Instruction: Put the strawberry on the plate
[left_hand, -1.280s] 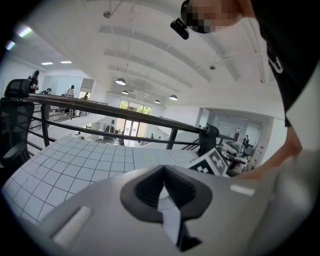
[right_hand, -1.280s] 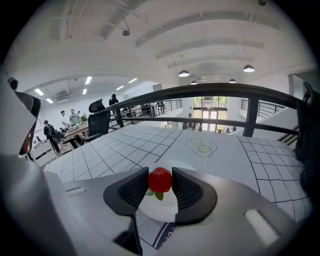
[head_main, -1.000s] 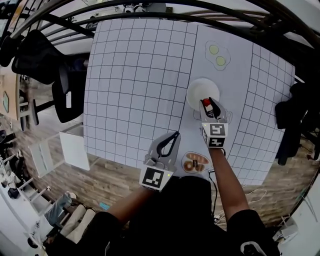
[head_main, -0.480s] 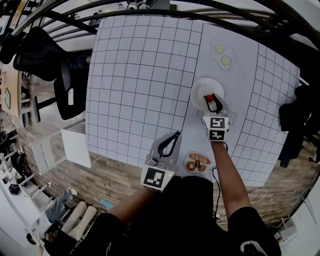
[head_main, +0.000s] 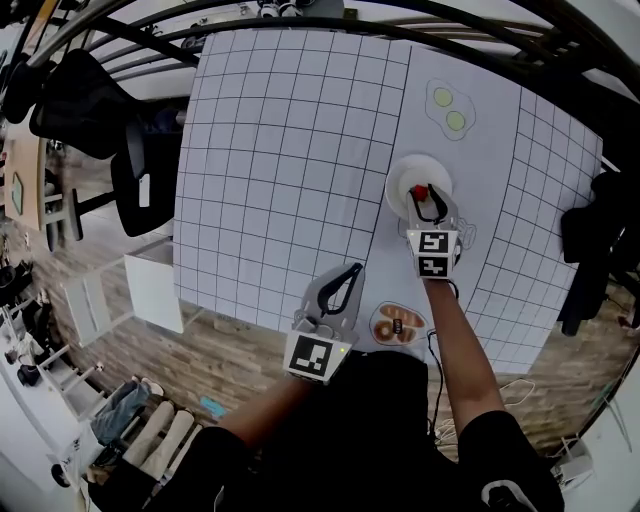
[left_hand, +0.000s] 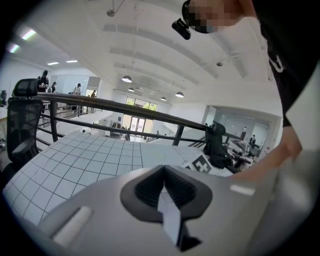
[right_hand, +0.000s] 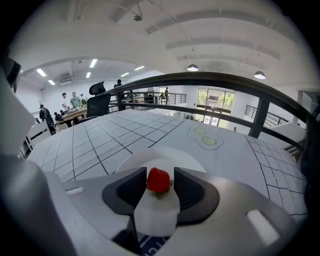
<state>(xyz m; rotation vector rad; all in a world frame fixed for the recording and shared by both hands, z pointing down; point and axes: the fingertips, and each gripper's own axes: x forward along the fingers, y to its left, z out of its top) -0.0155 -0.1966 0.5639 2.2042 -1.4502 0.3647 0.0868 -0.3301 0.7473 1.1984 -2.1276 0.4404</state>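
Observation:
A red strawberry (head_main: 419, 191) (right_hand: 158, 179) sits over the near part of a white plate (head_main: 404, 178) (right_hand: 145, 159) on the gridded table. My right gripper (head_main: 428, 203) (right_hand: 159, 184) reaches over the plate's near rim, and its jaws are opening with the strawberry between them. A thin gap shows beside the fruit on the right. My left gripper (head_main: 349, 272) (left_hand: 163, 196) hovers over the table's near edge, shut and empty, well to the left of the plate.
Two fried eggs (head_main: 448, 108) (right_hand: 205, 138) lie beyond the plate. A small dish of brown pastries (head_main: 397, 325) sits near the front edge between my arms. Black railing bars (head_main: 300, 25) arc over the far side. Office chairs (head_main: 85, 110) stand left of the table.
My right gripper moved forward with the strawberry, from the plate's near edge to over the plate. Its jaws have widened around the fruit. The left gripper stayed put.

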